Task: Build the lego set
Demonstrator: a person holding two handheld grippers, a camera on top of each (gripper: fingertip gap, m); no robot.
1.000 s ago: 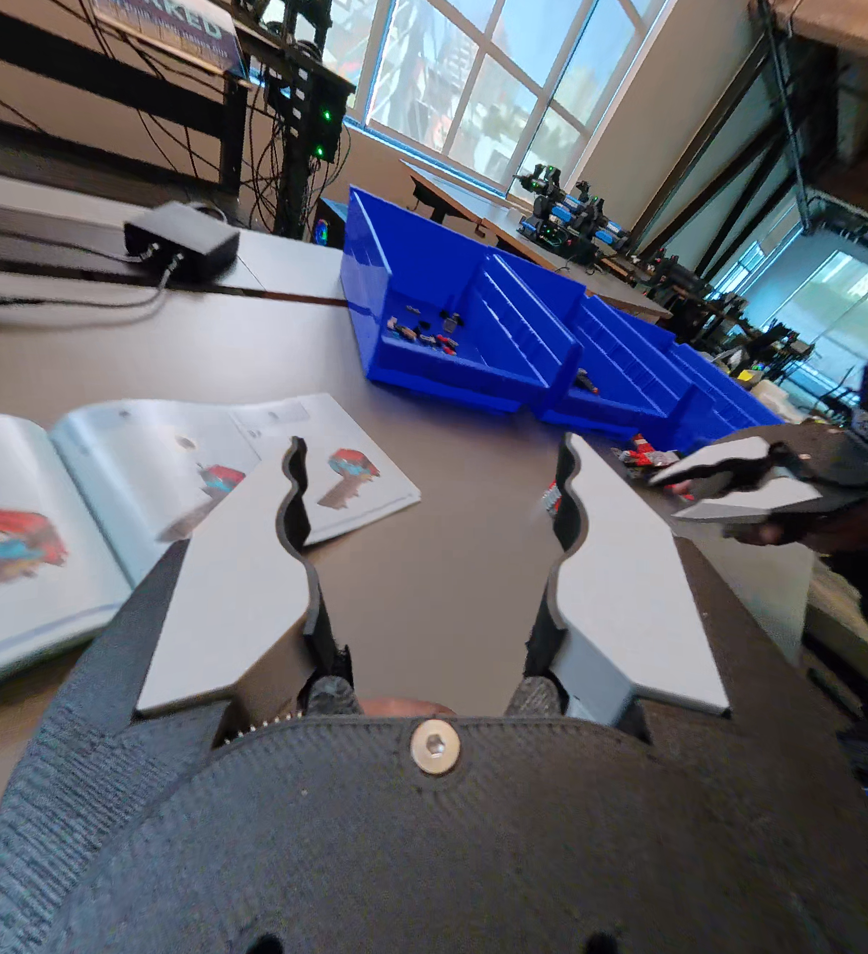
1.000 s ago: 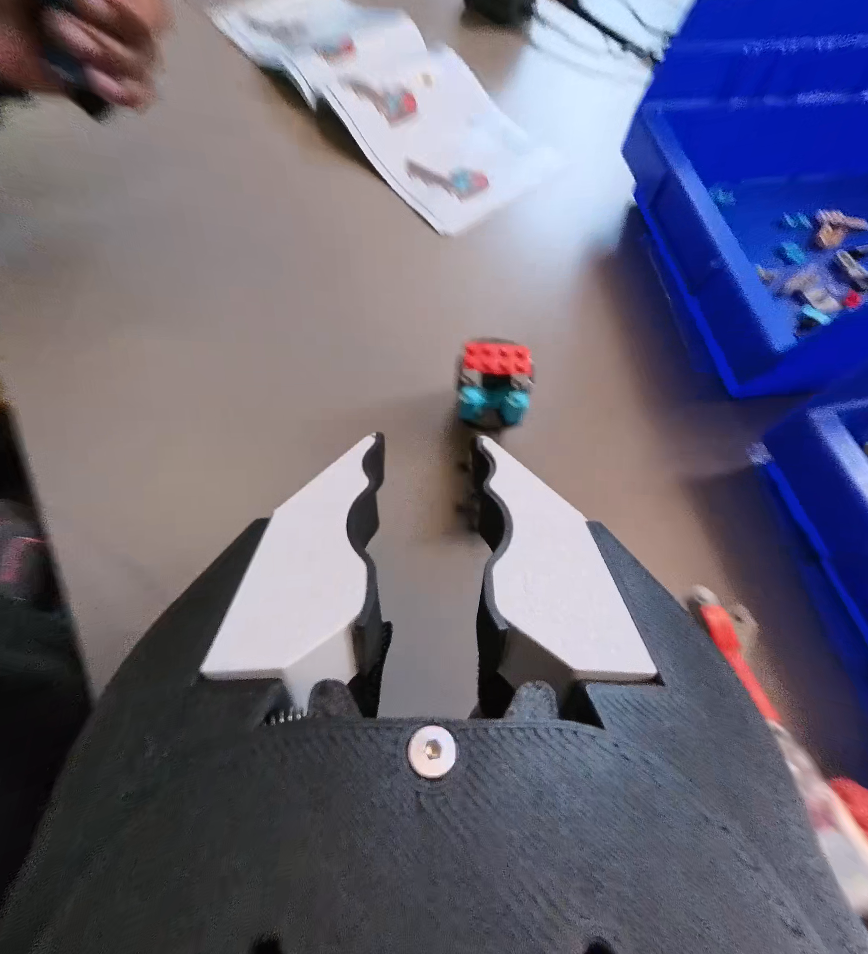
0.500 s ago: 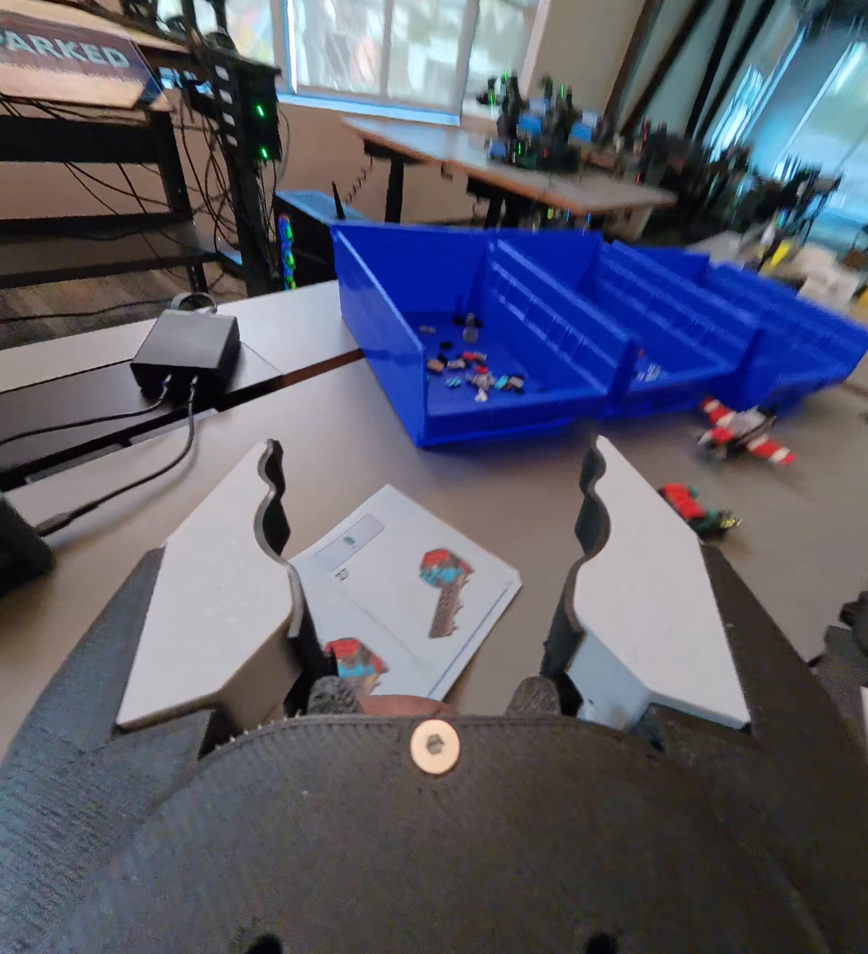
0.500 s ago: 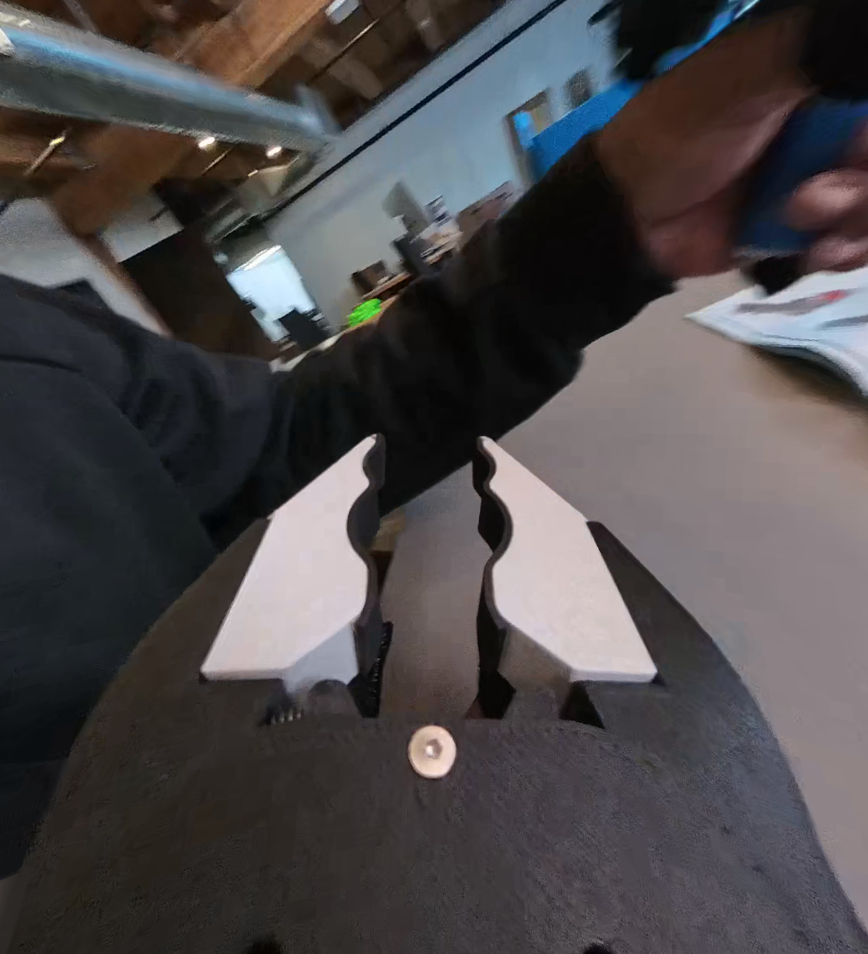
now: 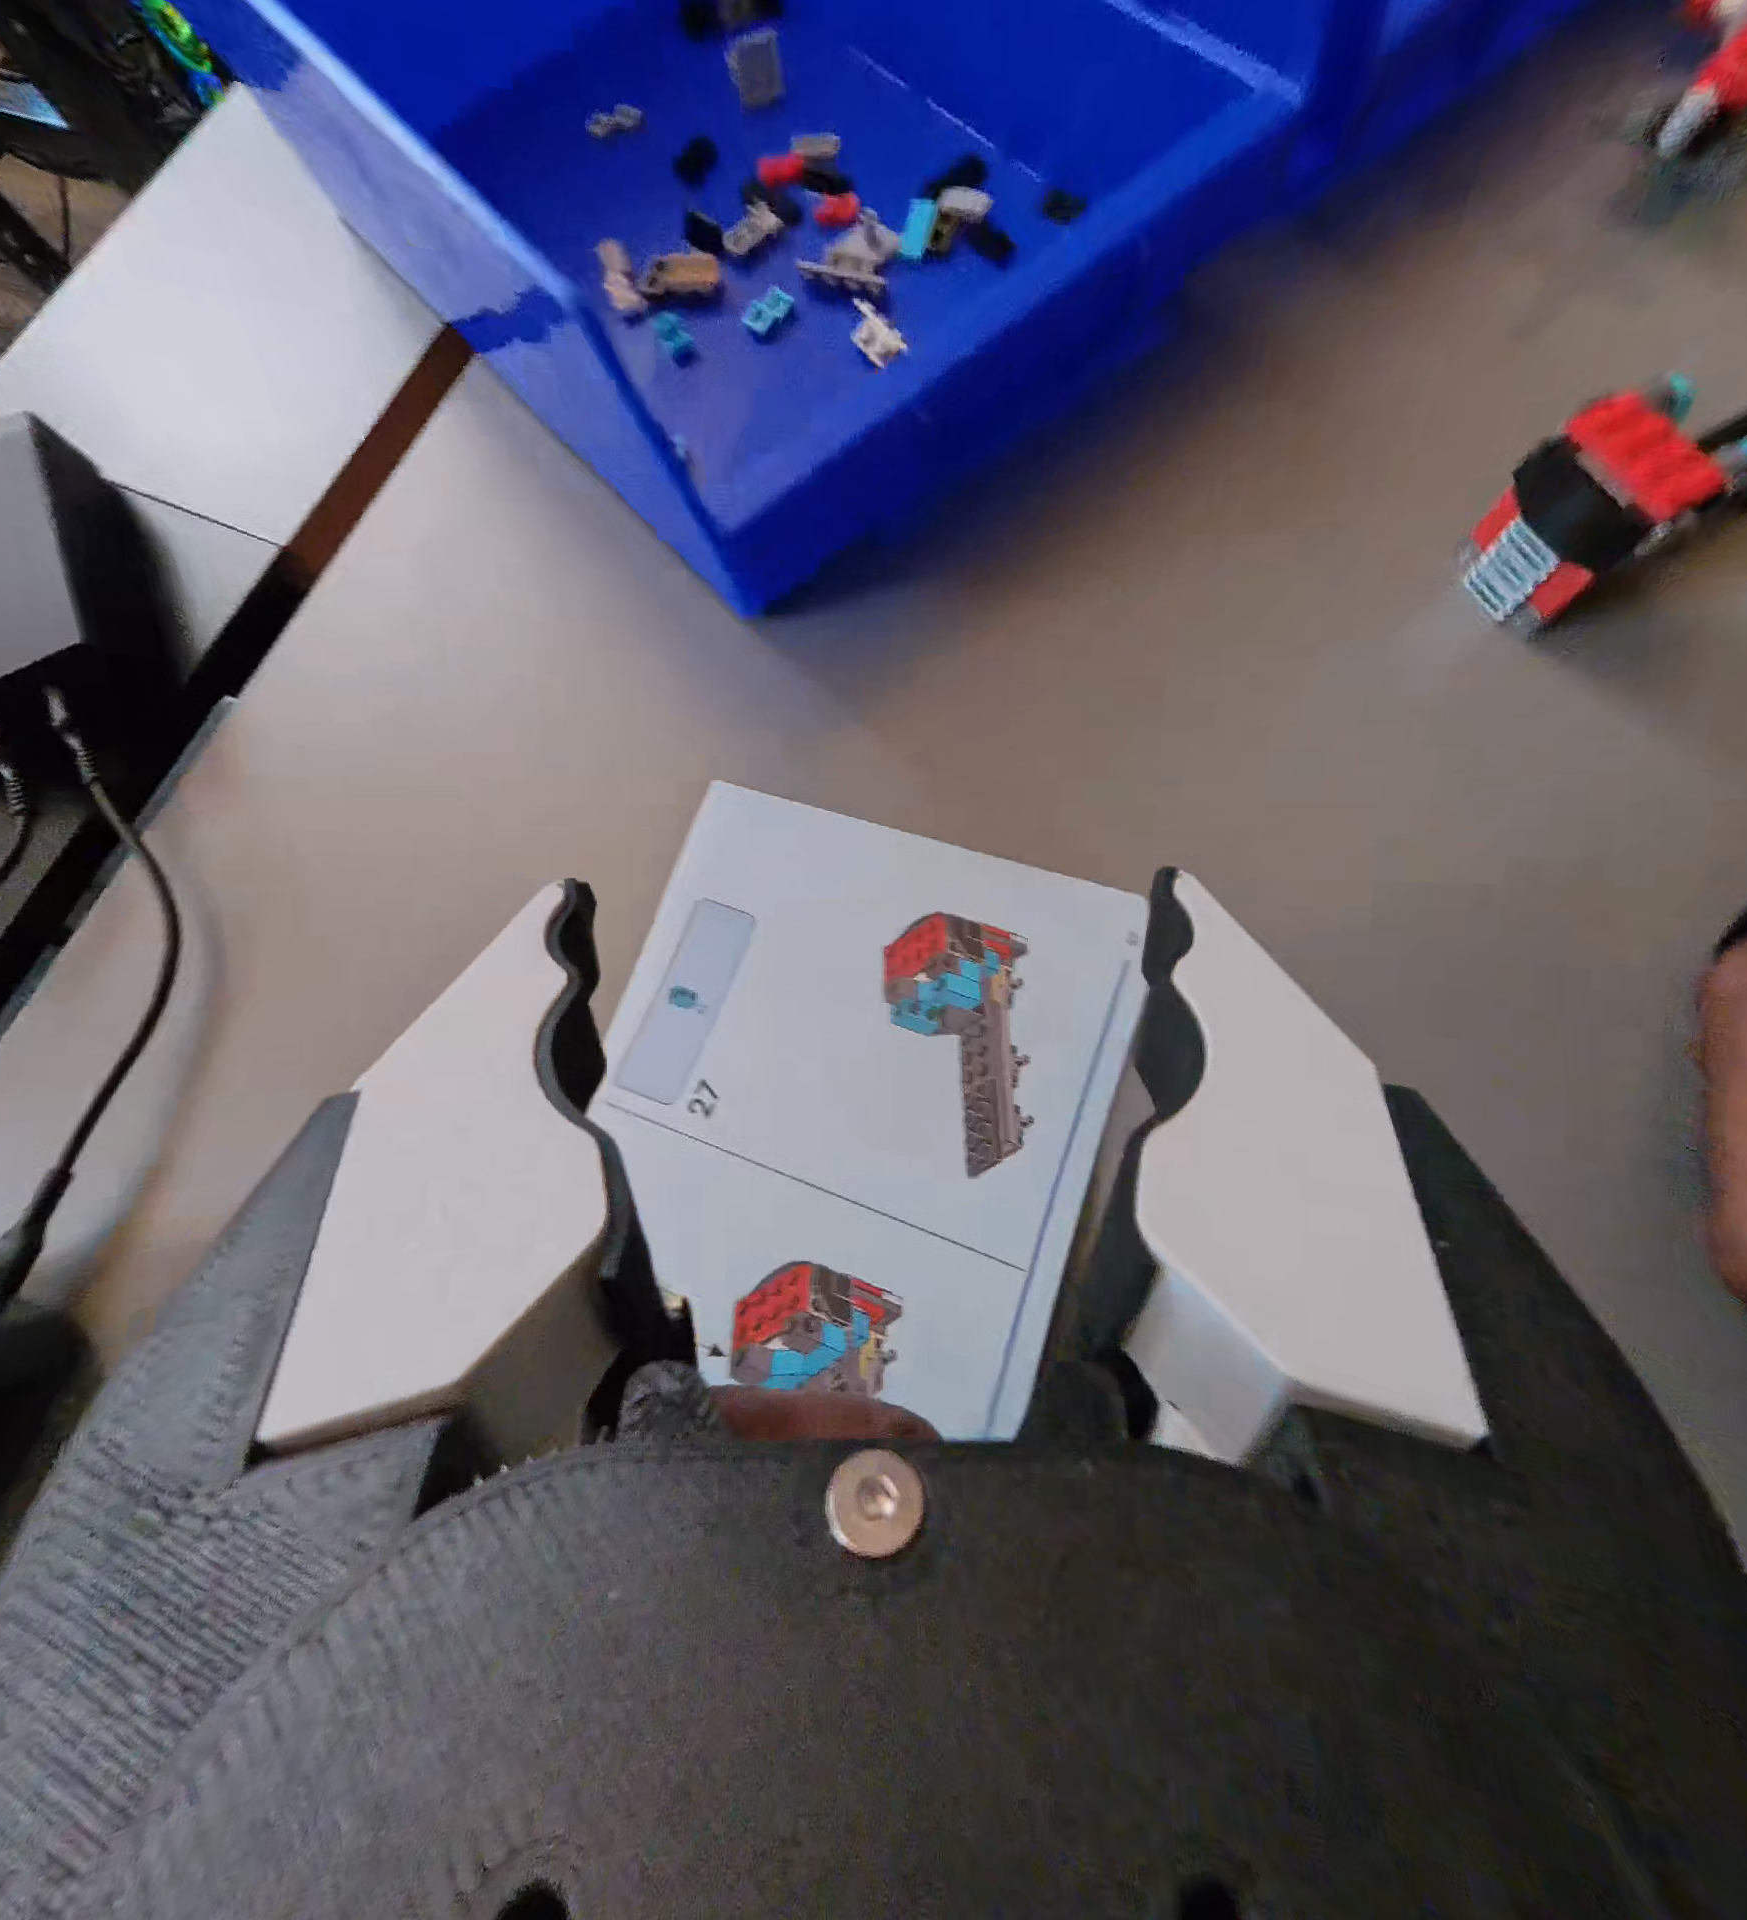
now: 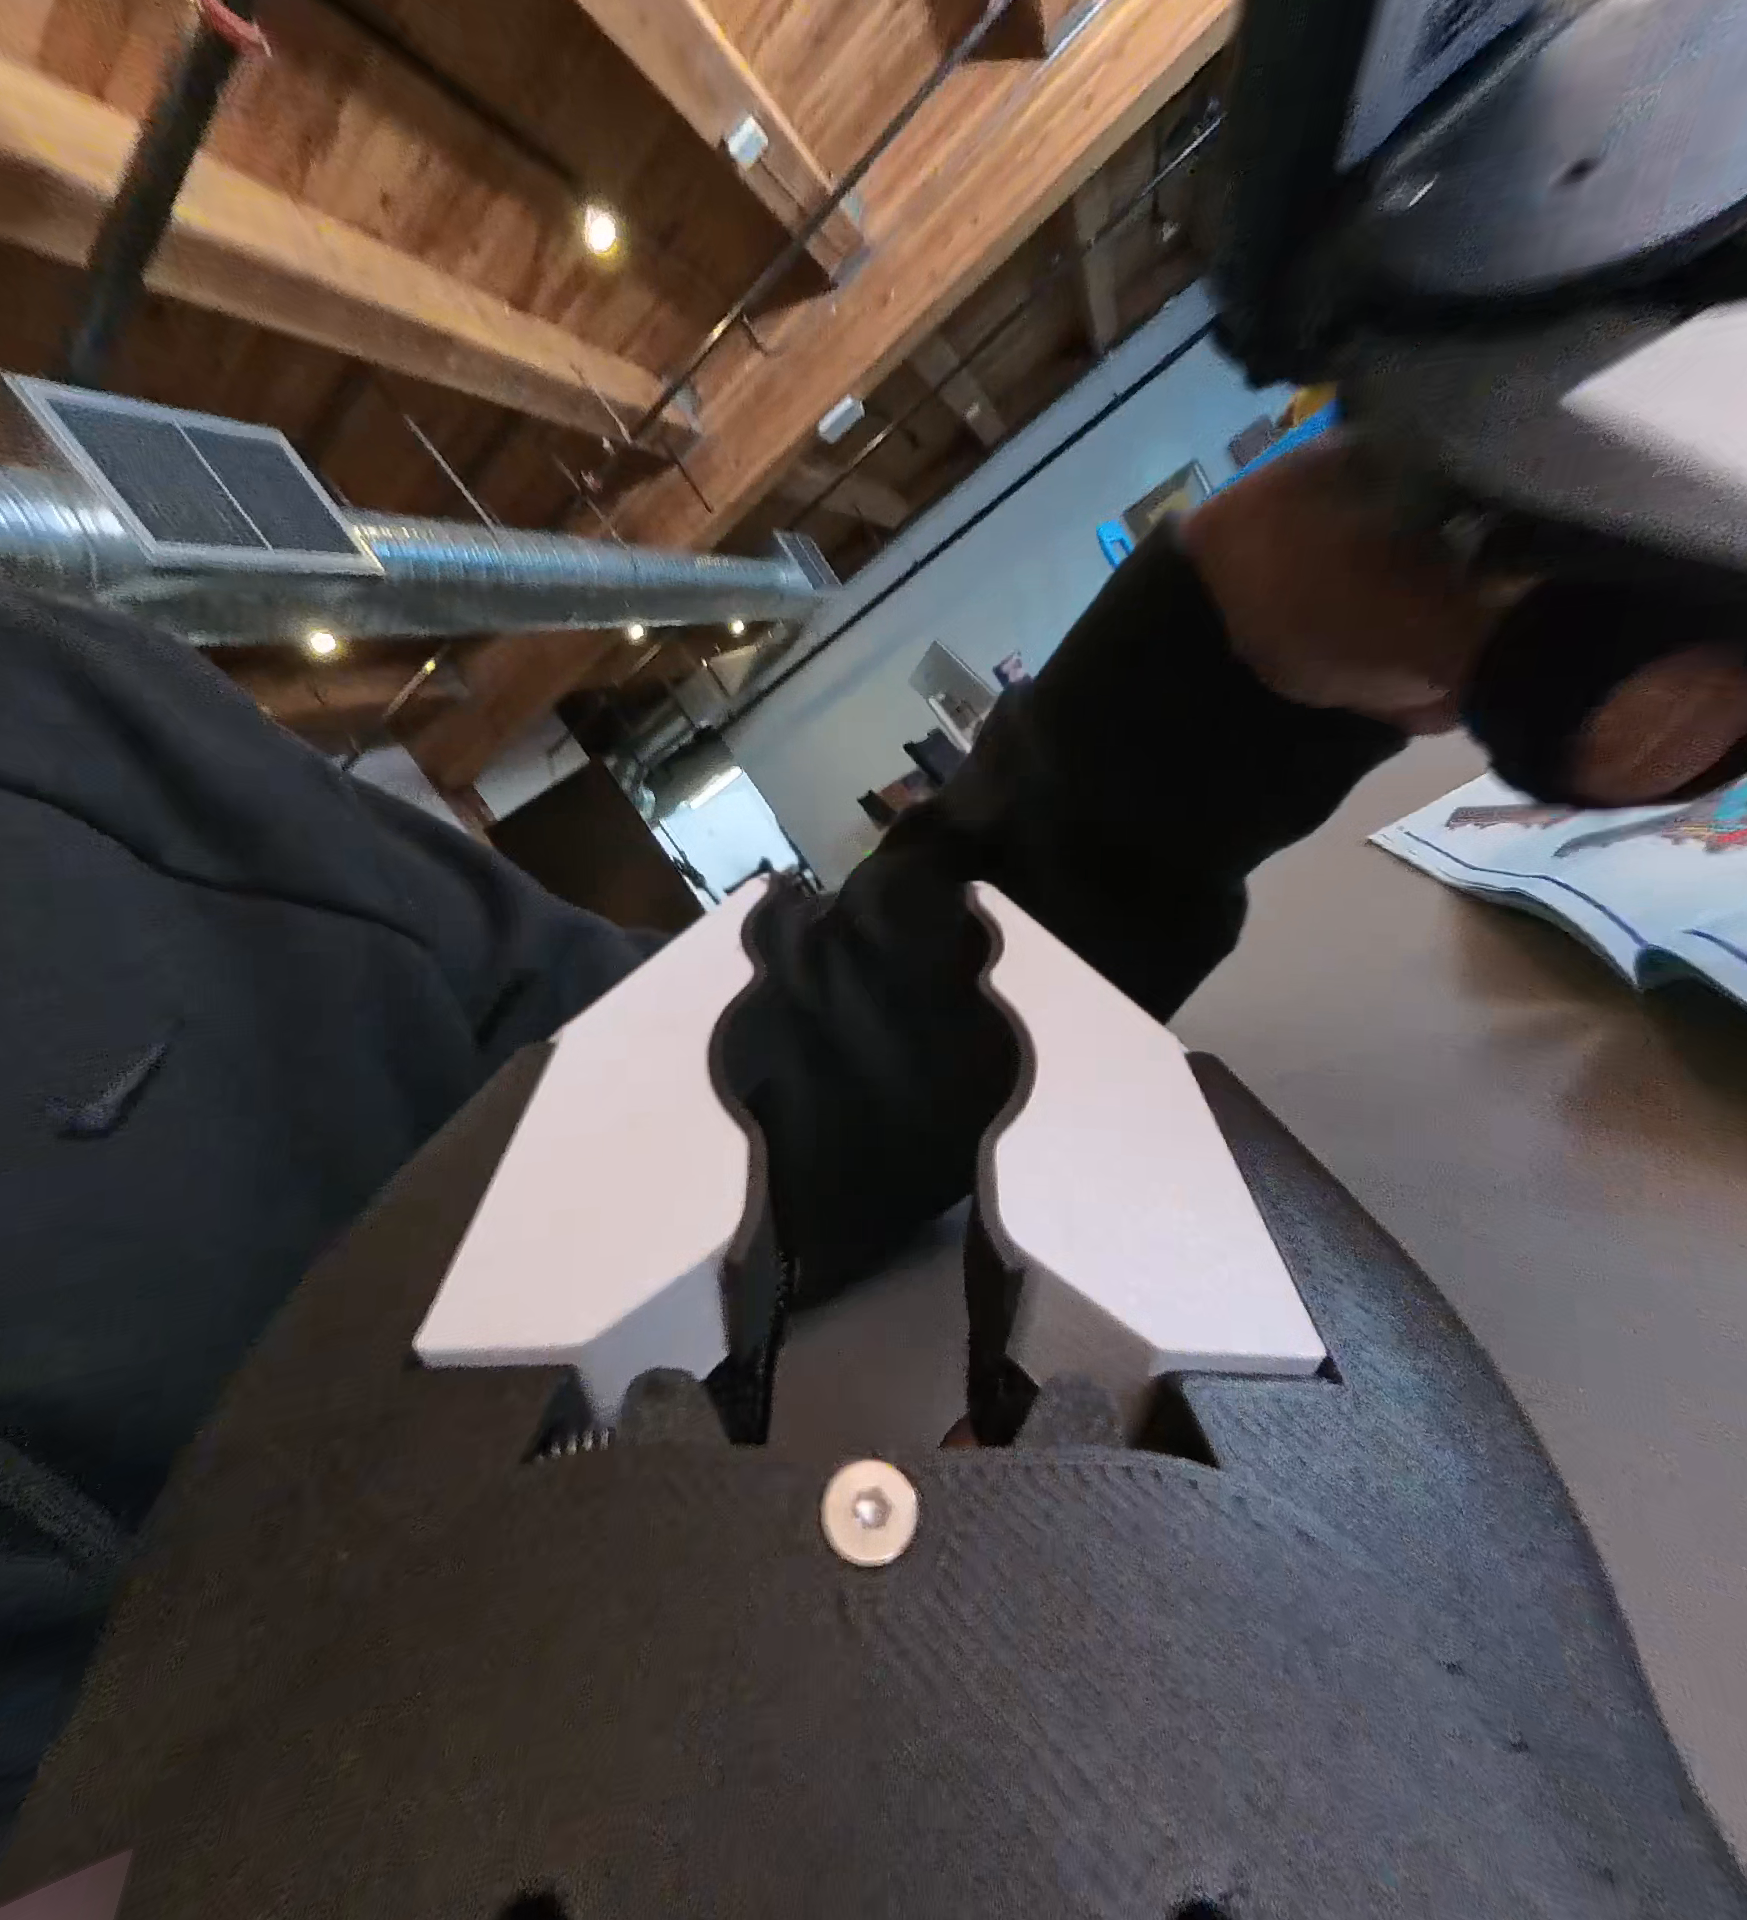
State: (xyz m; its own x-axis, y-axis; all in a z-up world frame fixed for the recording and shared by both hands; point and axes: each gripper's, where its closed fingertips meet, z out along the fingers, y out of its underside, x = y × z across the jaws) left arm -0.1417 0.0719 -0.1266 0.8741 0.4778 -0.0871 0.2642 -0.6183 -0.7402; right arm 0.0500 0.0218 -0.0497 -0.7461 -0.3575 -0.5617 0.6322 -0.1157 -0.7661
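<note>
- Grey-brown table (image 5: 1108, 675) spreads under and ahead of both claws, carrying everything below.
- Blue bin (image 5: 796, 499) sits on the table well ahead of the left gripper (image 5: 869, 894), slightly to its left; a 2nd blue bin's corner shows ahead and to the right.
- Left gripper hangs above the table with its 2 grey fingers (image 5: 464, 1195) spread wide and nothing between them.
- Right gripper (image 6: 874, 904) lies low near the table, tilted up toward a wooden ceiling; its fingers stand a moderate gap apart, clamping nothing, with a black sleeve (image 6: 1056, 831) behind that gap.
- Instruction booklet (image 5: 848, 1091) lies open directly below the left gripper, its page framed between the fingers; in the right wrist view it lies ahead to the right (image 6: 1627, 914).
- Black box (image 5: 7, 582) with cables sits left of the left gripper.
- Red-and-black lego truck (image 5: 1617, 509) stands ahead and to the right of the left gripper, beside the bin, untouched.
- Loose lego pieces (image 5: 807, 239) lie scattered on the bin's floor.
</note>
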